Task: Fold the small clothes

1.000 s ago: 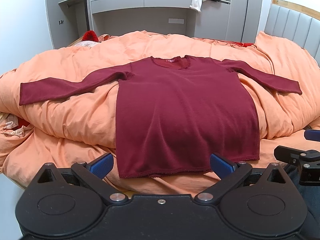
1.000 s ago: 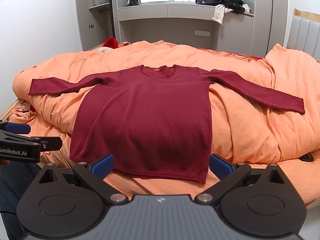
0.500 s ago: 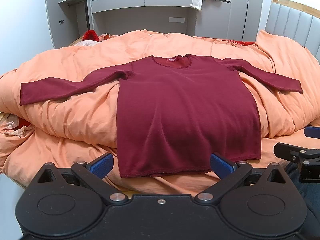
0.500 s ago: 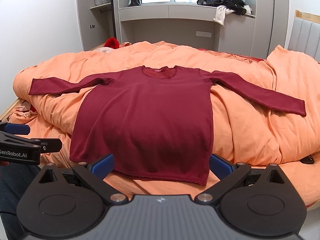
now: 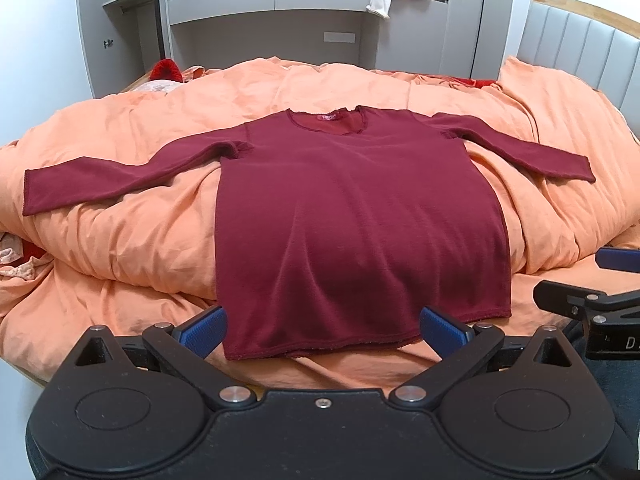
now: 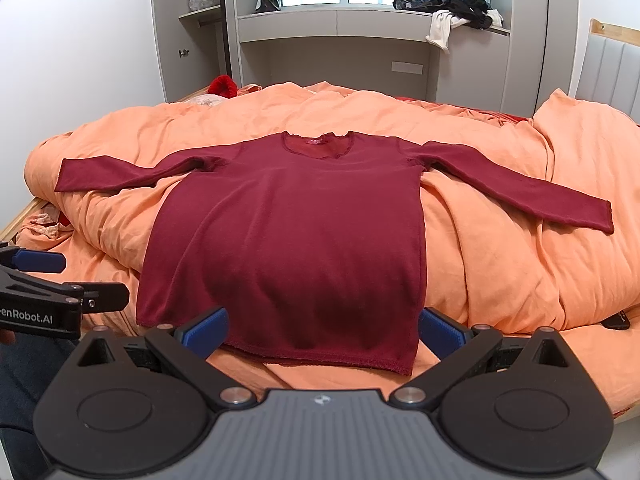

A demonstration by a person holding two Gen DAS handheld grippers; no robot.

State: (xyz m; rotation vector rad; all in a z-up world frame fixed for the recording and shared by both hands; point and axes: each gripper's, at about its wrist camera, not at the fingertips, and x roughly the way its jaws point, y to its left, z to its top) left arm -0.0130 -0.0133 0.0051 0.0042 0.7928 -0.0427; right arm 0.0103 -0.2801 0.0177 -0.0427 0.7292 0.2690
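Observation:
A dark red long-sleeved shirt lies flat, front up, on an orange duvet, both sleeves spread out sideways and the hem nearest me; it also shows in the right wrist view. My left gripper is open and empty, held just short of the hem, its blue fingertips wide apart. My right gripper is open and empty too, also just short of the hem. Each gripper shows at the edge of the other's view: the right one and the left one.
The orange duvet covers the whole bed in soft folds. A padded headboard stands at the right. Grey shelves and a ledge with piled clothes line the far wall. A dark phone lies at the bed's right edge.
Both grippers have eased slightly forward and up, so the shirt sits a bit lower and nearer in view. The shirt has not moved. Both jaws stay open.

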